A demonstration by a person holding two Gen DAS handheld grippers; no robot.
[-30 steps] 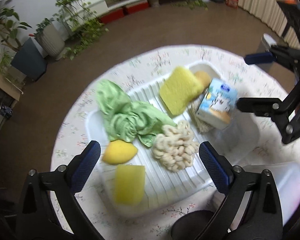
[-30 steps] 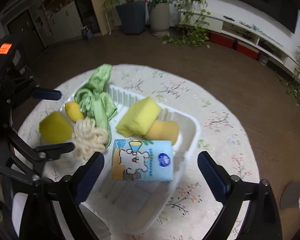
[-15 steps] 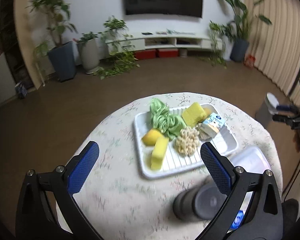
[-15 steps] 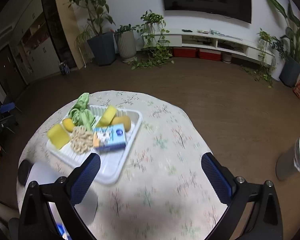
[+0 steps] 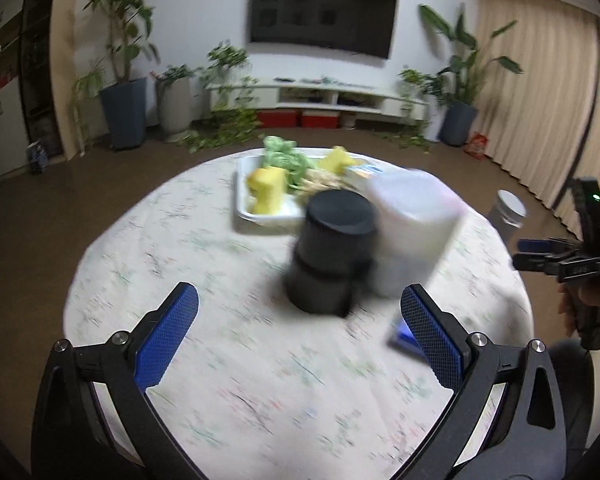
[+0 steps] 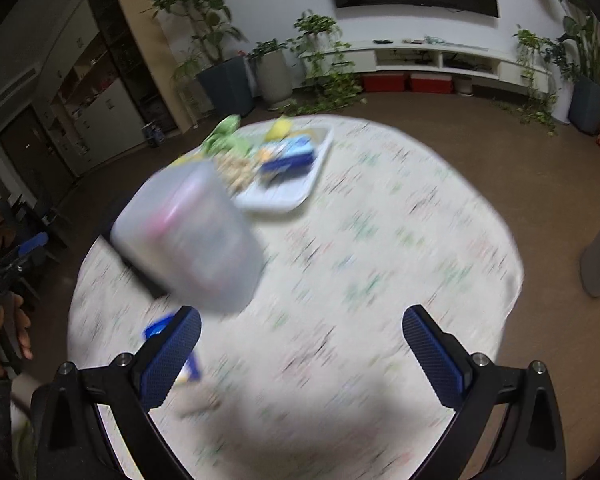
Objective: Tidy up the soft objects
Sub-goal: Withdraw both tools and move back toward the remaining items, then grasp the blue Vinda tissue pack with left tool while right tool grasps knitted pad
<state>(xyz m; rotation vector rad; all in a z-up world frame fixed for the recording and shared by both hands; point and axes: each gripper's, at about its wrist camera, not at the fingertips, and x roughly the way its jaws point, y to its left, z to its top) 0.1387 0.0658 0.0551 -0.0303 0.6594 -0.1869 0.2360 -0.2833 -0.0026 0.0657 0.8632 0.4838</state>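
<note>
Left wrist view: left gripper [image 5: 300,322] and right gripper [image 6: 302,344], both empty, jaws spread wide. Sponges [image 5: 269,194] and green cloth [image 5: 286,156] in the white tray [image 5: 242,204] at the table's far edge looked light and squashy; a mid-body pinch probably suited.

Both views are smeared by motion blur. At the centre of the left wrist view, the near end of the white tray [image 5: 244,204] is hidden by a dark cylinder [image 5: 332,248] and a translucent container [image 5: 412,232]. The tray's contents cannot be told apart. A blue item [image 6: 158,326] at the lower left of the right wrist view is partly covered.

Brown floor [image 5: 80,200], white wall with dark TV [image 5: 324,10], potted plants [image 5: 120,40], beige curtains [image 5: 540,100].
</note>
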